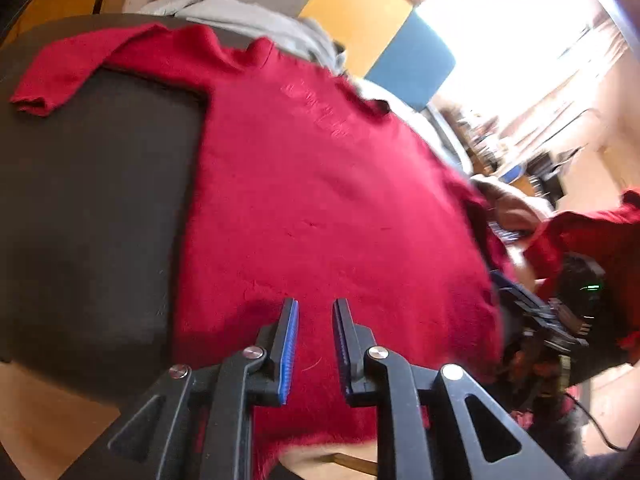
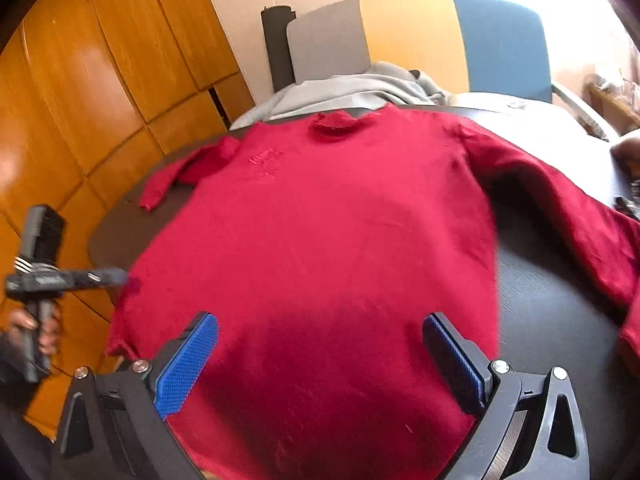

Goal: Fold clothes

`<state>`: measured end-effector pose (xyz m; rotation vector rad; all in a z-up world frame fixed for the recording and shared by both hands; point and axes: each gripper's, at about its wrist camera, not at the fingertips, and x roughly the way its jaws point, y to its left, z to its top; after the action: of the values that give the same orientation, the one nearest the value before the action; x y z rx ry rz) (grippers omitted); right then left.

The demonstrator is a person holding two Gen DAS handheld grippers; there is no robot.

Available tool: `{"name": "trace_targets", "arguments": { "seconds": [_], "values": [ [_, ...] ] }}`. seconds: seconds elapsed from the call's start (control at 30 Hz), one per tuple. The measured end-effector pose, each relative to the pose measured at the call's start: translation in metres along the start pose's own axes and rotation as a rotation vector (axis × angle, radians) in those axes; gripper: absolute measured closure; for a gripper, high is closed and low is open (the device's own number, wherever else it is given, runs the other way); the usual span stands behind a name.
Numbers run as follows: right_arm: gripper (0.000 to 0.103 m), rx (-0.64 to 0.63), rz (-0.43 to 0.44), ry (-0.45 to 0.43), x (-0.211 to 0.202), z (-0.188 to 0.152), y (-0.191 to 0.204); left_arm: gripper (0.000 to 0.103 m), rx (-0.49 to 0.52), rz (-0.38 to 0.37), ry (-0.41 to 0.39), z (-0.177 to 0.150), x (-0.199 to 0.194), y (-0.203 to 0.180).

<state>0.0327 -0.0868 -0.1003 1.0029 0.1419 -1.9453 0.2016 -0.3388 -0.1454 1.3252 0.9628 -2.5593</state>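
Observation:
A red sweater [image 2: 320, 216] lies flat, front up, on a dark round table [image 2: 552, 304], collar [image 2: 332, 124] at the far side. One sleeve [image 2: 164, 184] angles down on the left; the other sleeve [image 2: 560, 208] stretches off to the right. My right gripper [image 2: 320, 320] hovers wide open over the lower body of the sweater, nothing between its pads. My left gripper [image 1: 315, 308] stands just above the sweater [image 1: 320, 184] near its hem, its jaws a narrow gap apart with no cloth pinched. From the right wrist view the left gripper [image 2: 118, 276] is at the sweater's left side edge.
A grey garment [image 2: 352, 84] is heaped at the table's far edge. Behind it are chair backs in grey [image 2: 328, 40], yellow and blue [image 2: 504, 40]. Wooden panels [image 2: 100, 80] fill the left. A person's hand [image 2: 36, 328] holds the left gripper's handle. Bare dark table [image 1: 100, 200] lies left of the sweater.

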Motion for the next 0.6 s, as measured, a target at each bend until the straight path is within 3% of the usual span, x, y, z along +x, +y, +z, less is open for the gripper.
{"name": "trace_targets", "arguments": {
  "seconds": [0.1, 0.2, 0.3, 0.4, 0.43, 0.5, 0.6],
  "values": [
    [0.000, 0.020, 0.002, 0.080, 0.025, -0.007, 0.002, 0.089, -0.014, 0.041, 0.000, -0.007, -0.005, 0.018],
    [0.000, 0.022, 0.018, 0.038, 0.030, -0.016, 0.008, 0.101, -0.048, 0.085, -0.009, -0.014, -0.013, 0.038],
    [0.000, 0.045, 0.078, -0.018, 0.030, -0.025, 0.013, 0.101, -0.112, 0.083, -0.014, -0.008, -0.006, 0.038],
    [0.000, 0.113, 0.148, -0.076, 0.026, -0.030, 0.007, 0.101, -0.087, 0.152, -0.004, -0.005, -0.009, 0.030],
    [0.000, 0.117, 0.159, -0.079, 0.028, -0.028, 0.004, 0.101, -0.084, 0.172, 0.000, 0.001, -0.009, 0.025],
    [0.000, 0.116, 0.171, -0.073, 0.027, -0.026, 0.003, 0.086, -0.062, 0.204, -0.031, 0.017, -0.006, 0.006],
    [0.011, 0.160, 0.164, -0.070, 0.018, -0.021, -0.008, 0.083, 0.000, 0.152, -0.105, 0.040, -0.006, -0.025]
  ]
}}
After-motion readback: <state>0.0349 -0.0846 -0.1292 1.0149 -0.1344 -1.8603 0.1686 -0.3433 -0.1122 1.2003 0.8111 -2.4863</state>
